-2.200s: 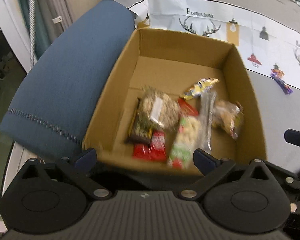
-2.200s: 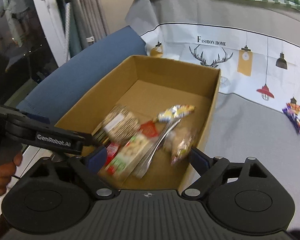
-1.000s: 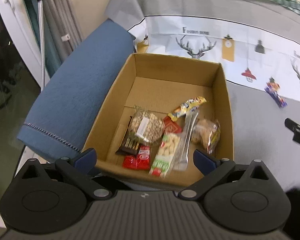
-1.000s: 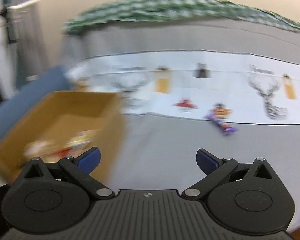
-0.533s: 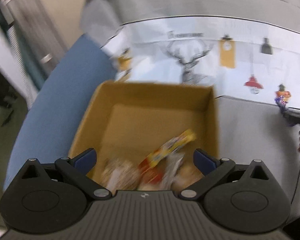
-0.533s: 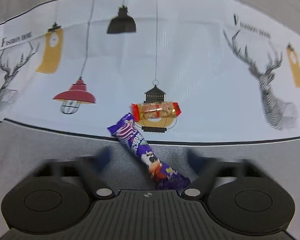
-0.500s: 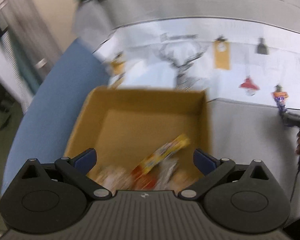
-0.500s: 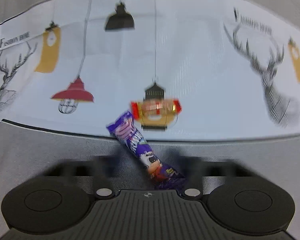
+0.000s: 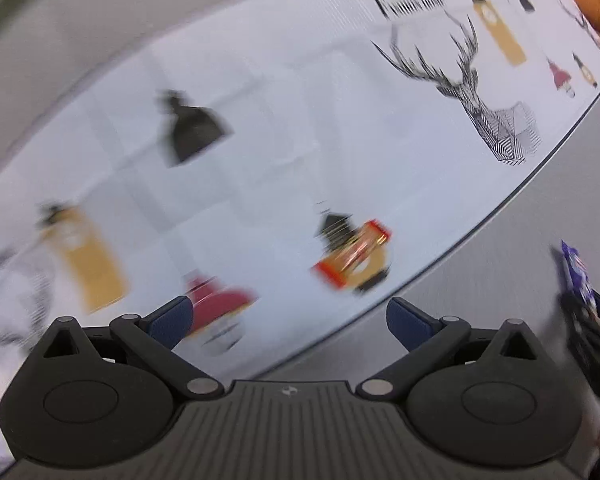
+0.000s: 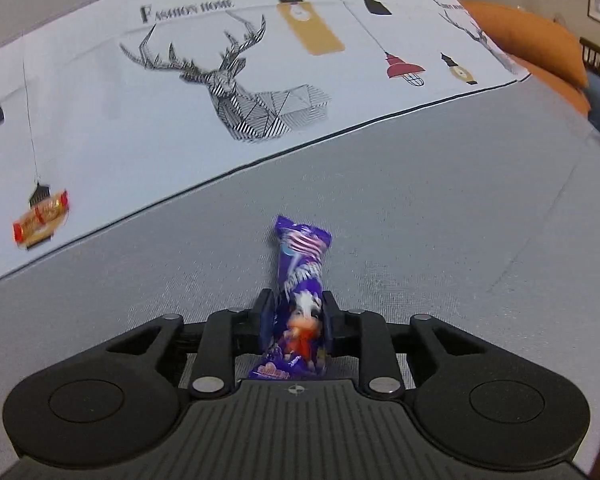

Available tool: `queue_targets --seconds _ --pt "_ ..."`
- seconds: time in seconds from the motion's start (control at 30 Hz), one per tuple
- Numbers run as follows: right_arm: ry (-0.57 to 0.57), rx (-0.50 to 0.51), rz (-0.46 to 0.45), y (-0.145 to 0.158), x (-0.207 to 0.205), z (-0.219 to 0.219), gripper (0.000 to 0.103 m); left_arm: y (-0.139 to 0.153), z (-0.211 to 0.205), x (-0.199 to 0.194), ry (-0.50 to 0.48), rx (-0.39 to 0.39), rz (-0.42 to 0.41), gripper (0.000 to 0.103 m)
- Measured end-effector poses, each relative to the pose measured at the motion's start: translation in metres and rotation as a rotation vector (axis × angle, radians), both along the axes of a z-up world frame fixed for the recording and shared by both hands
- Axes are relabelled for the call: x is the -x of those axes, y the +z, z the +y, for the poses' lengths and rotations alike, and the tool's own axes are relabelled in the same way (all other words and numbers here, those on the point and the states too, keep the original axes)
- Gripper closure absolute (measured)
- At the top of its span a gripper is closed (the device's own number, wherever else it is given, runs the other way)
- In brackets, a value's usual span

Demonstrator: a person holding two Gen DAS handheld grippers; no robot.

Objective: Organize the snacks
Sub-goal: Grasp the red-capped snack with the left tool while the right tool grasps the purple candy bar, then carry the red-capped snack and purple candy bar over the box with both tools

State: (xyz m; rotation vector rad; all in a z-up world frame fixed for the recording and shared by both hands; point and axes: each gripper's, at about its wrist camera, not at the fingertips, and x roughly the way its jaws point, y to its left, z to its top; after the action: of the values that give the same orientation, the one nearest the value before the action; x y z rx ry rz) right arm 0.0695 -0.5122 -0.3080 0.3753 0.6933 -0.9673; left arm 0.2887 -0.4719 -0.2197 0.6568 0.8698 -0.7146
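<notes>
- Left tongs stood wide open and empty, pads apart over the printed sheet; this view was smeared with motion blur.
- Red-and-gold snack lay on the sheet, ahead of the left tongs and a little right of their centre line, apart from both pads.
- At the right edge of the left view, a purple snack tip showed above a dark shape, probably the right tongs; too blurred to be sure.
- Right tongs had just been closing and were clamped on the purple snack, pads pressing its lower half. Its upper end stuck out forward over the grey cover.
- Whether the purple snack was lifted or resting on the cover could not be told.
- In the right view the red-and-gold snack lay far left on the sheet, well apart from those tongs.
- Judgement: purple snack was gripped but not yet stowed; red-and-gold snack was ungrasped. No box showed, so two items at least seemed left.
</notes>
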Motion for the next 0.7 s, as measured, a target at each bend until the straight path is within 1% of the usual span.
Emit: queue_targets --seconds 0.03,0.07,0.13,0.2,0.27,0.3,0.33,0.37,0.4,0.43,0.47,0.5,0.57,0.63,0.7 --pt "0.008 0.011 0.007 -0.001 0.000 -0.001 0.068 -0.016 -0.016 -0.008 -0.008 -0.018 0.034 0.000" --pt "0.012 0.022 0.012 -0.002 0.000 -0.001 0.065 -0.027 -0.027 -0.014 -0.008 -0.034 0.050 0.000" --pt "0.006 0.022 0.004 -0.003 0.002 -0.002 0.058 -0.048 -0.043 -0.024 0.004 -0.068 0.050 0.000" --pt "0.004 0.018 -0.001 -0.002 0.001 -0.006 0.054 -0.060 -0.053 -0.031 0.013 -0.083 0.057 0.000" --pt "0.004 0.024 0.004 -0.003 -0.002 -0.008 0.053 -0.070 -0.058 -0.035 0.035 -0.078 0.094 0.002" --pt "0.003 0.028 0.007 -0.002 -0.003 -0.009 0.053 -0.073 -0.058 -0.036 0.043 -0.071 0.118 0.015" --pt "0.003 0.030 0.009 -0.003 -0.003 -0.009 0.053 -0.072 -0.056 -0.035 0.039 -0.042 0.155 0.026" --pt "0.004 0.033 0.010 -0.003 -0.003 -0.009 0.056 -0.068 -0.054 -0.033 0.032 -0.017 0.180 0.063" --pt "0.013 0.035 0.009 -0.003 -0.004 -0.008 0.070 -0.064 -0.054 -0.029 0.028 -0.019 0.180 0.077" --pt "0.028 0.043 0.014 -0.003 -0.006 -0.004 0.081 -0.060 -0.054 -0.025 0.030 -0.029 0.166 0.077" --pt "0.040 0.056 0.023 -0.002 -0.008 0.000 0.088 -0.056 -0.052 -0.021 0.031 -0.023 0.152 0.078" --pt "0.039 0.066 0.021 -0.002 -0.008 0.003 0.088 -0.050 -0.049 -0.018 0.031 -0.012 0.142 0.078" --pt "0.019 0.068 -0.038 0.002 -0.004 0.003 0.088 -0.034 -0.036 -0.010 0.052 0.014 0.134 0.078" --pt "-0.011 0.129 -0.090 0.009 0.002 0.005 0.088 -0.012 -0.015 -0.002 0.081 0.040 0.131 0.078" --pt "-0.038 0.179 -0.134 0.014 0.009 0.008 0.088 0.012 0.009 0.012 0.089 0.060 0.097 0.078"
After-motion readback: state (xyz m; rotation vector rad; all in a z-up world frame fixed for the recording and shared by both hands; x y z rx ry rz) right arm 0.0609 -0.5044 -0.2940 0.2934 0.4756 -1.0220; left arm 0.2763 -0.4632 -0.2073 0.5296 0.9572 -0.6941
